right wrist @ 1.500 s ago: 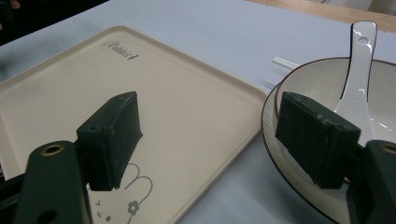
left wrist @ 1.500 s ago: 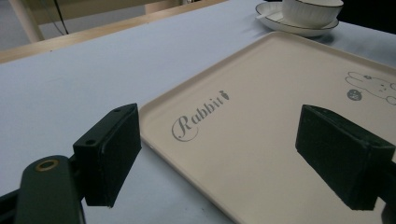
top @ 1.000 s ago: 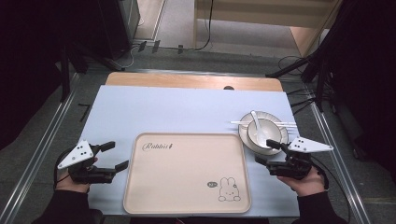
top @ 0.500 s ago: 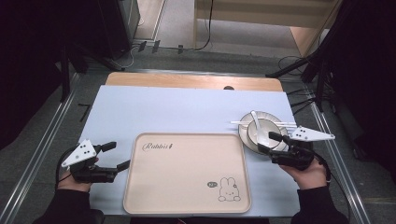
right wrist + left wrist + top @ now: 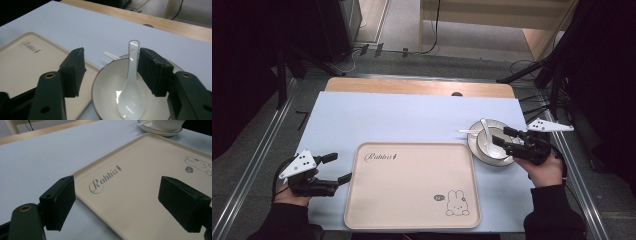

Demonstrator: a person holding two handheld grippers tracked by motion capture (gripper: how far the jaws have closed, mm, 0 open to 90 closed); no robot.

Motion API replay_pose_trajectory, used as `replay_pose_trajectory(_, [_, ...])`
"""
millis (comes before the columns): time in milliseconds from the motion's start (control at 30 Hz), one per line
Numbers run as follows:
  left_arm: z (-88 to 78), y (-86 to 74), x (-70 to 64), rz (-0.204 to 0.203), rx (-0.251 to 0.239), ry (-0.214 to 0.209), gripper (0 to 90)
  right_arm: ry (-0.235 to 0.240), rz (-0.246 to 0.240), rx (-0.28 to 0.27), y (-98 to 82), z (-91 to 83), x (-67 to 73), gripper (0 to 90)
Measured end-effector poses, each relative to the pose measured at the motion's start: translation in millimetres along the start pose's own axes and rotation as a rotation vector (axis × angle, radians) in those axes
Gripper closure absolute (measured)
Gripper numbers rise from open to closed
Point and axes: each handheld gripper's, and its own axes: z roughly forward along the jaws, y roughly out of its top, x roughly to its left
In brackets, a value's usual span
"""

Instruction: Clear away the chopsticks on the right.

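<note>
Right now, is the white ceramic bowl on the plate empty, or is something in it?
Not empty: the white ceramic bowl holds a white porcelain spoon, scoop at the bottom, handle leaning on the far rim. No food or liquid visible.

A pale blue-grey counter (image 5: 412, 115) fills the middle of the high view, with a strip of light wood (image 5: 417, 86) along its far edge. Metal rails (image 5: 259, 150) run along its left and right sides. Beyond it lies a grey floor (image 5: 402, 30) crossed by black cables (image 5: 432, 30). A pale wooden piece of furniture (image 5: 492, 12) stands at the far right. A dark cabinet (image 5: 337, 25) stands far left. Both sides of the room fall into deep shadow, with black stand legs (image 5: 532, 70) at the right.
</note>
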Motion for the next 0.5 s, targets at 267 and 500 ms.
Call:
replay_pose_trajectory(267, [2.9, -0.4, -0.3, 0.008, 0.015, 0.000, 14.9, -0.059, 0.084, -0.008, 7.9, 6.9, -34.6, 51.8])
replay_pose_trajectory(500, [2.1, -0.9, -0.2, 0.003, 0.016, 0.003, 14.8, -0.114, 0.091, 0.031, 3.6, 18.0, -58.4, 75.2])
